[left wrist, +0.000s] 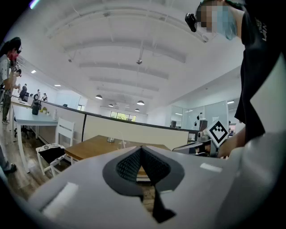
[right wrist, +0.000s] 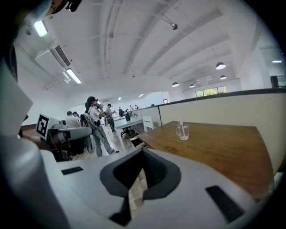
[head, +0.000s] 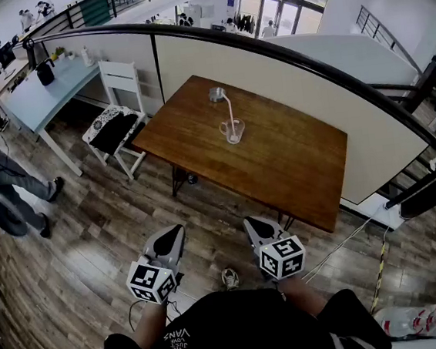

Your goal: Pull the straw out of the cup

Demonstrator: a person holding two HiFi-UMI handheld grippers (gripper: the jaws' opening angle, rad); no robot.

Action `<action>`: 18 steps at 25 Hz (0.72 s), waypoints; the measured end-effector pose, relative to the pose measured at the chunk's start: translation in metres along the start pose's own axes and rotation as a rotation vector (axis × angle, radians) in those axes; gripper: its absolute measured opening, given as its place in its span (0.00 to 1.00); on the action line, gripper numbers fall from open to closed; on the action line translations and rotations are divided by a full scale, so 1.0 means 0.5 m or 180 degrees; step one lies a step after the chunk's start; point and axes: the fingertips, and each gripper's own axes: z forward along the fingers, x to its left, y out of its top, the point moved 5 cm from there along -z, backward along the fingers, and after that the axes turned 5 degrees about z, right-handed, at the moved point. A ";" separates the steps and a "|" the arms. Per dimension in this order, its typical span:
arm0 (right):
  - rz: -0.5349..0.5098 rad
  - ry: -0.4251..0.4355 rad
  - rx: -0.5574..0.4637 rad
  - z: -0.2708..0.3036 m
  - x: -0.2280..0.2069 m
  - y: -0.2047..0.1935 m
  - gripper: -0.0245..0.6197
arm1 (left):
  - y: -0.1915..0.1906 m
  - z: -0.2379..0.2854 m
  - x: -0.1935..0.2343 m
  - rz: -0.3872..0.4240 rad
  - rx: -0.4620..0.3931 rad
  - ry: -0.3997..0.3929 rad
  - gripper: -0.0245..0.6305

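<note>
A clear glass cup (head: 233, 132) stands near the middle of the brown wooden table (head: 279, 163), with a white bent straw (head: 229, 108) standing in it. My left gripper (head: 175, 232) and right gripper (head: 253, 224) hover side by side over the floor, short of the table's near edge and far from the cup. Both are shut with nothing between the jaws. In the right gripper view the cup (right wrist: 182, 131) with its straw (right wrist: 181, 124) shows small beyond my right gripper (right wrist: 143, 152). The left gripper view shows my left gripper (left wrist: 141, 147) and the cup (left wrist: 121, 143) only faintly.
A small metal object (head: 216, 94) sits on the table behind the cup. A white chair (head: 119, 114) stands left of the table, with a pale blue desk (head: 39, 92) further left. People (head: 2, 185) stand at the far left. A beige partition (head: 301, 83) runs behind the table.
</note>
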 end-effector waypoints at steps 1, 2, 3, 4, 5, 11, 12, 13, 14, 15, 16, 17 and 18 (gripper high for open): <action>0.0003 0.0005 -0.0005 0.007 -0.009 0.005 0.05 | 0.001 0.011 0.003 0.0000 0.0000 0.0011 0.05; 0.0006 0.0011 -0.0010 0.013 -0.019 0.009 0.05 | 0.002 0.023 0.005 0.0001 -0.0001 0.0020 0.05; 0.0011 0.0023 -0.0012 0.020 -0.029 0.014 0.06 | 0.002 0.034 0.007 0.0005 -0.0005 0.0024 0.05; 0.0021 0.0047 -0.0011 0.026 -0.039 0.019 0.06 | 0.003 0.047 0.007 0.0012 -0.0019 0.0015 0.05; 0.0037 0.0083 -0.0006 0.032 -0.049 0.023 0.06 | 0.005 0.060 0.005 0.0018 -0.0052 -0.0013 0.05; 0.0133 0.0227 -0.0064 0.063 -0.112 0.047 0.09 | -0.003 0.150 -0.016 -0.0109 -0.0093 -0.0173 0.23; 0.0136 0.0227 -0.0055 0.069 -0.124 0.049 0.13 | -0.008 0.163 -0.015 -0.0131 -0.0067 -0.0149 0.32; 0.0137 0.0220 -0.0043 0.074 -0.137 0.051 0.21 | -0.011 0.174 -0.015 -0.0144 -0.0047 -0.0121 0.34; 0.0136 0.0212 -0.0033 0.078 -0.149 0.054 0.26 | -0.013 0.184 -0.014 -0.0156 -0.0036 -0.0092 0.35; 0.0133 0.0204 -0.0027 0.082 -0.162 0.057 0.27 | -0.014 0.192 -0.014 -0.0172 -0.0031 -0.0063 0.37; 0.0130 0.0198 -0.0023 0.086 -0.175 0.060 0.27 | -0.016 0.200 -0.013 -0.0191 -0.0026 -0.0034 0.38; 0.0132 0.0191 -0.0020 0.092 -0.187 0.063 0.27 | -0.019 0.208 -0.011 -0.0207 -0.0019 -0.0010 0.38; 0.0138 0.0183 -0.0017 0.098 -0.198 0.067 0.27 | -0.021 0.216 -0.008 -0.0220 -0.0005 0.0008 0.39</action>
